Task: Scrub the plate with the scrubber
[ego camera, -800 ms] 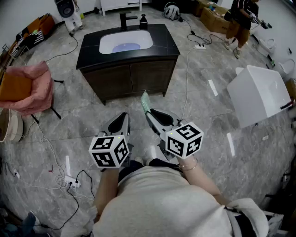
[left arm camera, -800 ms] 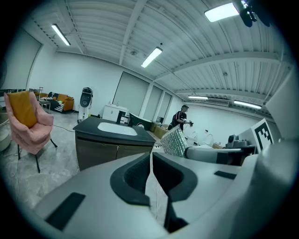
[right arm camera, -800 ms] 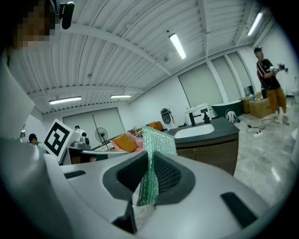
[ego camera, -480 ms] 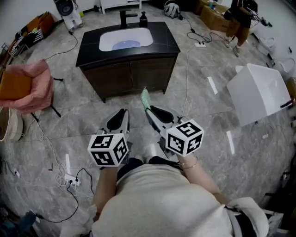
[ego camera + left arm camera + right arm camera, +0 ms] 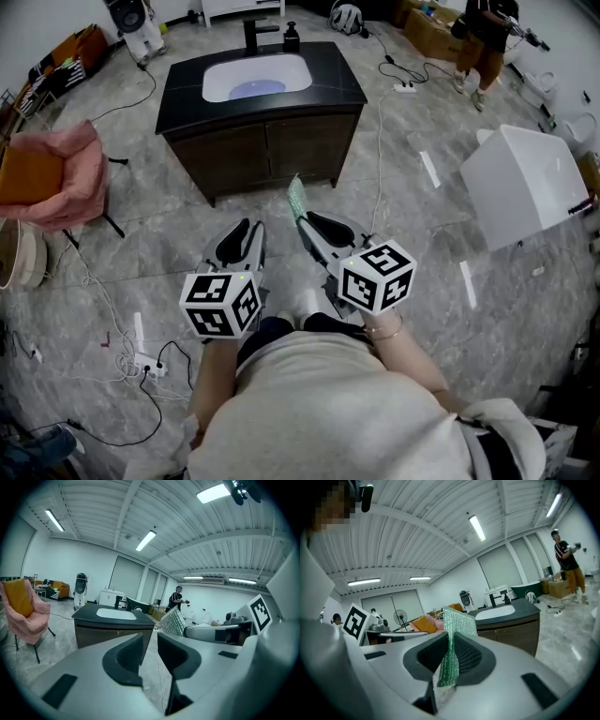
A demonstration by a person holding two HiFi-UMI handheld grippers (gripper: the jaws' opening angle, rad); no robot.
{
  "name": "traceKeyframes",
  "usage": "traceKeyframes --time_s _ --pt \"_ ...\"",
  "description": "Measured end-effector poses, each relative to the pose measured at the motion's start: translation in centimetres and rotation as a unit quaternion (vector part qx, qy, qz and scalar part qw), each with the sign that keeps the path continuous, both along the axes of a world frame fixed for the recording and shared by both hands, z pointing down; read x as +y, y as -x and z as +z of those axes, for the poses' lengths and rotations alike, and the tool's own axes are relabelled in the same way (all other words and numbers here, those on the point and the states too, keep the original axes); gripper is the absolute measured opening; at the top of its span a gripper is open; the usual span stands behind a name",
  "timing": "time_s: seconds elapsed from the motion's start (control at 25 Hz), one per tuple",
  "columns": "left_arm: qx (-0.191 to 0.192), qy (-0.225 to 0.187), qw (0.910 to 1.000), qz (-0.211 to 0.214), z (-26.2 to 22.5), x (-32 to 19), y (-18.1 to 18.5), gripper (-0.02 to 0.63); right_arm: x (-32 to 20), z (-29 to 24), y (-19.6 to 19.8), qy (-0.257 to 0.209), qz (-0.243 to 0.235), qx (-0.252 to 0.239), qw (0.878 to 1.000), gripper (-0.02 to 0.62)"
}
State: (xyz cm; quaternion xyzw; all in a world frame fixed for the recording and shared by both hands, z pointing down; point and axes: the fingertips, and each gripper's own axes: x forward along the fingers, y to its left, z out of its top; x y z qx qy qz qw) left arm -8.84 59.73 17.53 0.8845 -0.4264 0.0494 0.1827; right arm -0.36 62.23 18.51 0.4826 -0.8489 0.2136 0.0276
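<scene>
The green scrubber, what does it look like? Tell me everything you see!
The scrubber is a thin, flat green pad with a shiny, bumpy mesh look. It is pinched between the right gripper's dark jaws, with its top poking out past them. Only the jaws touch it, up in the air.

Right gripper (image 5: 307,223) and scrubber (image 5: 296,199) have edged slightly forward.

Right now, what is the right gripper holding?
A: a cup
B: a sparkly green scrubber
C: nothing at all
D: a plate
B: the right gripper has its jaws pinched on the green scrubber, which sticks up from between them.
</scene>
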Motion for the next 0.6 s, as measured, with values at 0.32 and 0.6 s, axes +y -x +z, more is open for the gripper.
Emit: traceKeyframes --time_s 0.32,0.6 --pt "0.009 0.012 0.9999 0.005 0.9 -0.6 2.2 0.092 -0.7 0.6 1.2 0.006 0.02 -0.013 1.0 0.058" --pt "0.015 0.017 0.9997 0.012 1.7 -1.3 3.3 0.092 -1.0 1.3 2.3 0.016 0.026 -0.027 0.999 0.055"
